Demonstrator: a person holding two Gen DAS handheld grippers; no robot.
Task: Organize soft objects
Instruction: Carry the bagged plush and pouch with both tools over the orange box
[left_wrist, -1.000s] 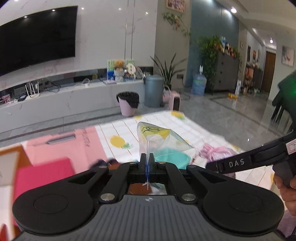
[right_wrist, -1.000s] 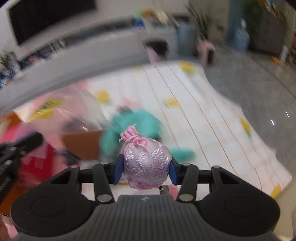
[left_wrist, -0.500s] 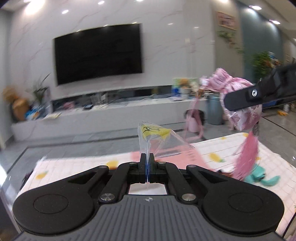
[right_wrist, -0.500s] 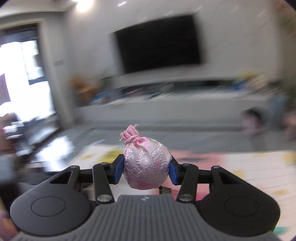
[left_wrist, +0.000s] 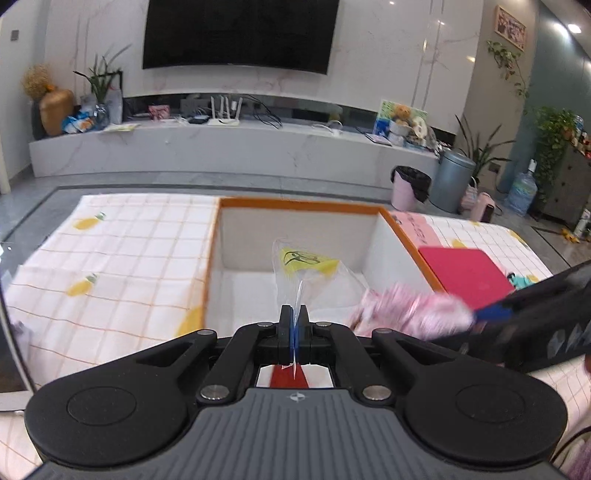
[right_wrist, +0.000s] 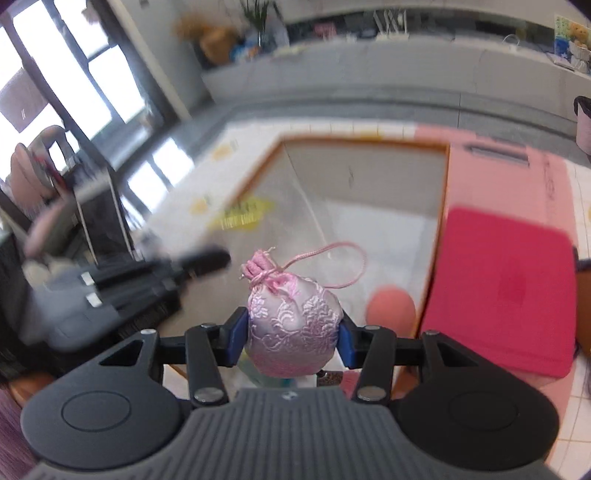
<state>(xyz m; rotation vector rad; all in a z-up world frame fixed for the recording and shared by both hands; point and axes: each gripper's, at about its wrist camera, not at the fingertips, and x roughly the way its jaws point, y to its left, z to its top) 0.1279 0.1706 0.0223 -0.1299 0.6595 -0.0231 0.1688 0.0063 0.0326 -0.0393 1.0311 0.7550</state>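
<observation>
Two grippers are in view, each with something clamped. Nearest in the left wrist view, the left gripper (left_wrist: 294, 317) has its jaws pressed fully together on the edge of a clear plastic bag (left_wrist: 314, 280), which stands up from the fingertips and carries a yellow label with a dark mark. Nearest in the right wrist view, the right gripper (right_wrist: 293, 334) has its jaws part-way apart, blue pads pressing both sides of a pink embroidered pouch (right_wrist: 293, 332); the pouch's gathered neck points up and its thin pink cord (right_wrist: 343, 264) loops out to the right.

Beyond both grippers lies an open box (left_wrist: 369, 216) with an orange rim and pale inner walls, and both the bag and the pouch hang over its interior. In the left wrist view the pouch shows only as a pink blur at the right, just beside the bag. A blurred orange-pink round shape (right_wrist: 392, 308) sits low in the box near its right wall; what it is cannot be told. Right of the box lies a red flat pad (right_wrist: 506, 288) on a pink board (right_wrist: 509, 173).

Box and board rest on a table covered by a checked cloth with yellow fruit prints (left_wrist: 122, 251). Farther off stand a pink bin (left_wrist: 406, 188) and a grey bin (left_wrist: 452, 177), a long white console (left_wrist: 221, 147), and a dark television (left_wrist: 240, 33) on the wall.
</observation>
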